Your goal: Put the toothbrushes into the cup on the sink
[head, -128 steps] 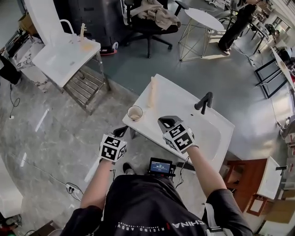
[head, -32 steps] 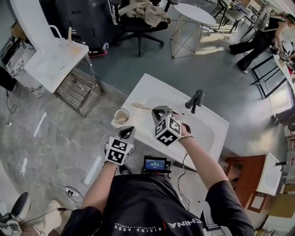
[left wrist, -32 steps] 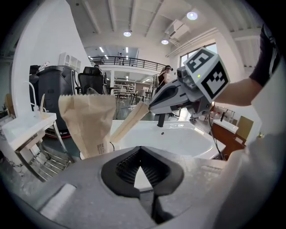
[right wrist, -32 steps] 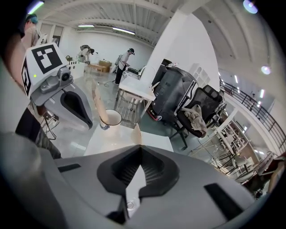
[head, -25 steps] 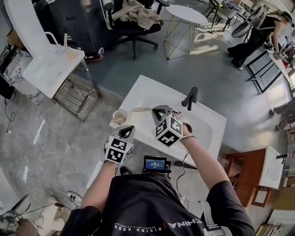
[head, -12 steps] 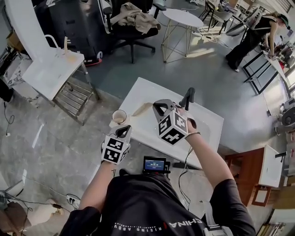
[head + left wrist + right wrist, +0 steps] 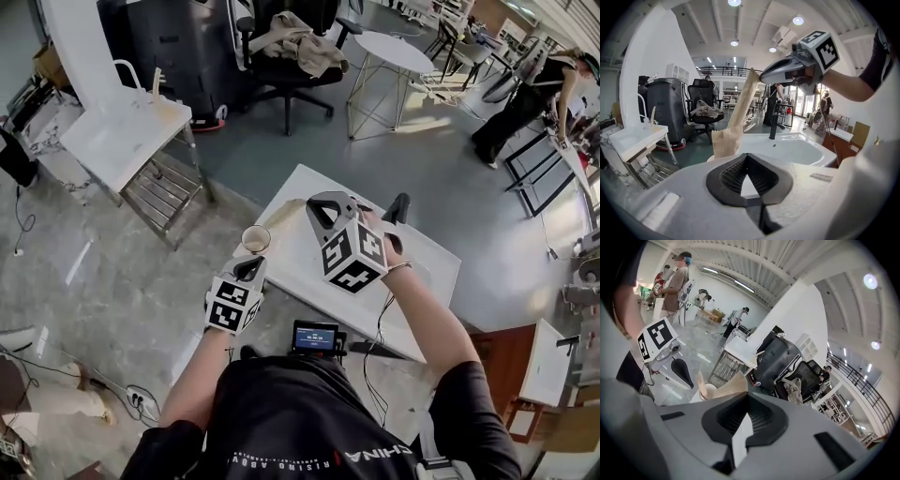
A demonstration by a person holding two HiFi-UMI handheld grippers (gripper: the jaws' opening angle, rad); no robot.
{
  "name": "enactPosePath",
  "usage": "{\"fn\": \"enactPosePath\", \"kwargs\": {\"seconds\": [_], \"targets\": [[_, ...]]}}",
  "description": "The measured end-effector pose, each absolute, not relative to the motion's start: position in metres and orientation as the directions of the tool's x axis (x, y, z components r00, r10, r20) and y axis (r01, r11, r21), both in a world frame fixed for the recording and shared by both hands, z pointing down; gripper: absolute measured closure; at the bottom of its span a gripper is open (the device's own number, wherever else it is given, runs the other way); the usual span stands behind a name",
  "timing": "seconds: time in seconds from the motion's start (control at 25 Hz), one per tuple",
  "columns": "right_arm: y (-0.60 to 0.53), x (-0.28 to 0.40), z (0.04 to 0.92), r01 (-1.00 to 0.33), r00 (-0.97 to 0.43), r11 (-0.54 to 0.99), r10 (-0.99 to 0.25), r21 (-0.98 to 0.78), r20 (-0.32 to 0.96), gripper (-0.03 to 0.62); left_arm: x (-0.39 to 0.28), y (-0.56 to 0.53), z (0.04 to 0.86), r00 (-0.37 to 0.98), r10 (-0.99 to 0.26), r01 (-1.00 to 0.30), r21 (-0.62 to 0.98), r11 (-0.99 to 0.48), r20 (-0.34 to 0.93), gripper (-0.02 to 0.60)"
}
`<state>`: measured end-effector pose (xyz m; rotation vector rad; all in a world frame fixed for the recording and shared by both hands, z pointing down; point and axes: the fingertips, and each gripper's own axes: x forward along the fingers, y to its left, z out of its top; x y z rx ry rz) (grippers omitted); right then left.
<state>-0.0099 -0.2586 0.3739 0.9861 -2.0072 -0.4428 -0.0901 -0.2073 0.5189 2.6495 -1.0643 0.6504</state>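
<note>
A white sink (image 7: 305,267) stands in front of me, with a paper cup (image 7: 255,239) on its left corner. My right gripper (image 7: 317,206) is raised above the sink top and shut on a long beige toothbrush (image 7: 284,214). The toothbrush slants down to the cup's mouth; I cannot tell whether its tip is inside. The left gripper view shows the same toothbrush (image 7: 740,108) running down from the right gripper (image 7: 780,74). In the right gripper view its end (image 7: 725,389) sits over the cup (image 7: 708,391). My left gripper (image 7: 249,270) hangs shut and empty just below the cup.
A black faucet (image 7: 398,206) stands at the sink's back. A second white sink on a metal stand (image 7: 127,131) is at the far left. An office chair (image 7: 291,47) and a round table (image 7: 398,52) stand behind; a person (image 7: 525,103) is far right.
The toothbrush lay flat on the sink top earlier; my right gripper has since lifted it and swung its far end to the cup. The left gripper stayed near the cup.
</note>
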Motion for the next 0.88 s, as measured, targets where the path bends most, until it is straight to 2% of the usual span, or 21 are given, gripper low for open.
{"fn": "enactPosePath", "kwargs": {"seconds": [0.4,0.88], "targets": [[-0.263,-0.052,0.404,-0.424,-0.399,0.704,-0.71,0.57,0.58,0.585,-0.122,-0.208,0.529,0.598,-0.637,-0.747,0.051,-0.663,0.486,0.584],[-0.267,-0.064,0.459,-0.381,-0.402,0.779,-0.625,0.498,0.669,0.585,-0.136,-0.206,0.548,0.564,-0.638,-0.776,0.073,-0.626,0.524,0.584]]}}
